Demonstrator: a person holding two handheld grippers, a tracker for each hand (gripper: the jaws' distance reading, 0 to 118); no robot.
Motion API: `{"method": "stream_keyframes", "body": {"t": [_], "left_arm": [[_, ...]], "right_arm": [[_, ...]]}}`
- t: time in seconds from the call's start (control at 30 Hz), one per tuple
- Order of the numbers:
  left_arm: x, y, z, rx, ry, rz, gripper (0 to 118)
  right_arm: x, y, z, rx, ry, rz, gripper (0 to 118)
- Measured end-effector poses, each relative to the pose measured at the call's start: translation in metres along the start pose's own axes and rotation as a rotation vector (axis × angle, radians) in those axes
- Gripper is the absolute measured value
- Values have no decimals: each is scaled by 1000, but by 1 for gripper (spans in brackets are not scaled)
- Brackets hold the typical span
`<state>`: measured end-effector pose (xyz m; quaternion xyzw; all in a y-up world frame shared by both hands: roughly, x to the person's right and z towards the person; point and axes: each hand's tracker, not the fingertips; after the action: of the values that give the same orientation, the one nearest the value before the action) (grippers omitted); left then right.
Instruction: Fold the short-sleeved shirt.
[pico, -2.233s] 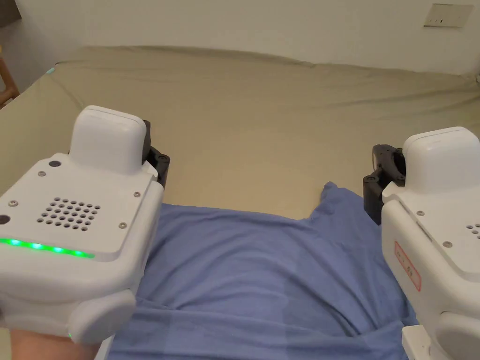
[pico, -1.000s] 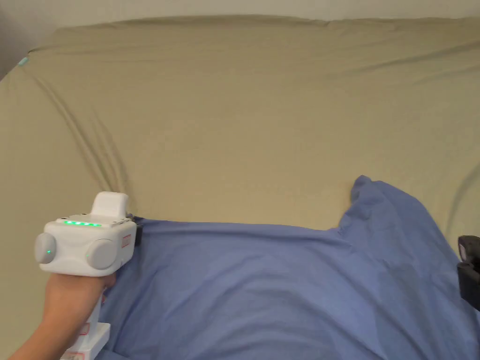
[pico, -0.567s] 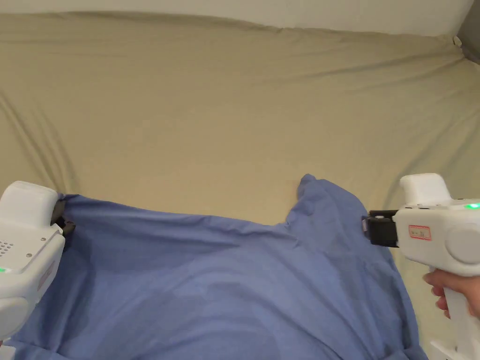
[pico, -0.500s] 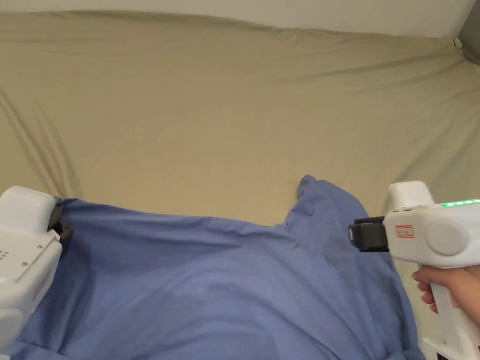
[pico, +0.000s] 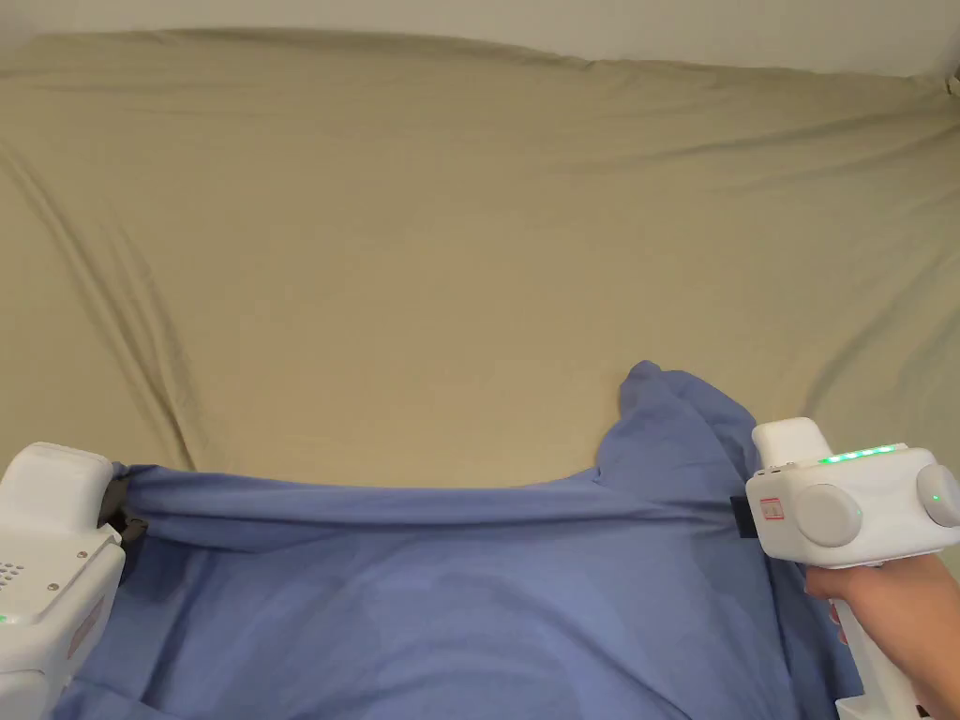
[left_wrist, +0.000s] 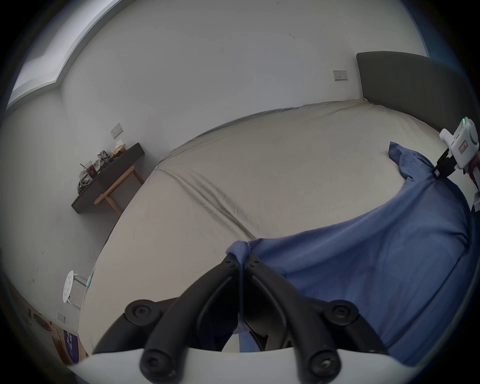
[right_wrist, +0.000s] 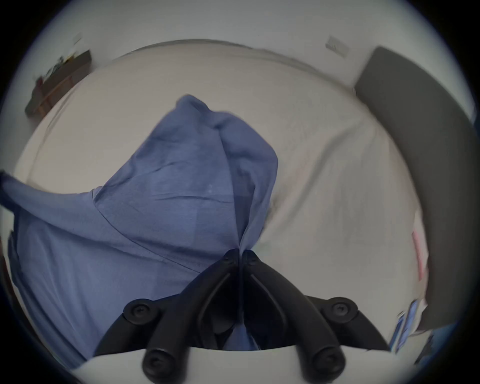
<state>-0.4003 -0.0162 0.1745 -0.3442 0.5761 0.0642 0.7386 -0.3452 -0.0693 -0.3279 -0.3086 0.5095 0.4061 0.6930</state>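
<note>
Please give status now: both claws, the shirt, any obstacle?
Left claw shut on shirt. Right claw shut on shirt. Edge taut between them, over bed. No obstacle seen.

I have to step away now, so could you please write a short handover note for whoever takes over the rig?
Left claw: shut on a bunched corner of the blue shirt.
Right claw: shut on the shirt's opposite edge; a loose sleeve lies beyond it.
The shirt hangs stretched between both claws over the beige bed.
Done: both ends gripped.
Left: lay it flat and make every fold.

Shirt (pico: 450, 600): thin blue matt cloth. Bedsheet (pico: 450, 262): beige matt cloth, creased. Gripper shells: smooth white plastic.
</note>
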Motion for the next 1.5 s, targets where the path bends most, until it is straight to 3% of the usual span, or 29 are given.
{"method": "stream_keyframes", "body": {"t": [0.03, 0.2, 0.27, 0.47, 0.7, 0.9, 1.17, 1.5], "left_arm": [[-2, 1, 1, -2, -2, 4, 0], [-14, 18, 19, 21, 4, 42, 0], [-22, 24, 32, 37, 6, 70, 0], [-37, 26, 73, 32, -3, 49, 0], [-50, -10, 105, -37, -25, 13, 0], [-42, -57, 122, -141, -62, -11, 0], [-23, -112, 120, -297, -119, -76, 0], [-7, -142, 89, -491, -207, -164, 0]], "right_arm": [[1, 1, 5, -3, 22, 22, 1], [28, 10, 53, 37, 95, -120, 1], [38, 11, 76, 50, 120, -125, 1], [47, -4, 144, 55, 121, -78, 1], [32, -49, 194, 12, 132, 25, 1], [16, -102, 200, -76, 156, 68, 1], [2, -162, 171, -210, 193, 65, 1], [-1, -188, 116, -373, 211, 98, 1]]}}
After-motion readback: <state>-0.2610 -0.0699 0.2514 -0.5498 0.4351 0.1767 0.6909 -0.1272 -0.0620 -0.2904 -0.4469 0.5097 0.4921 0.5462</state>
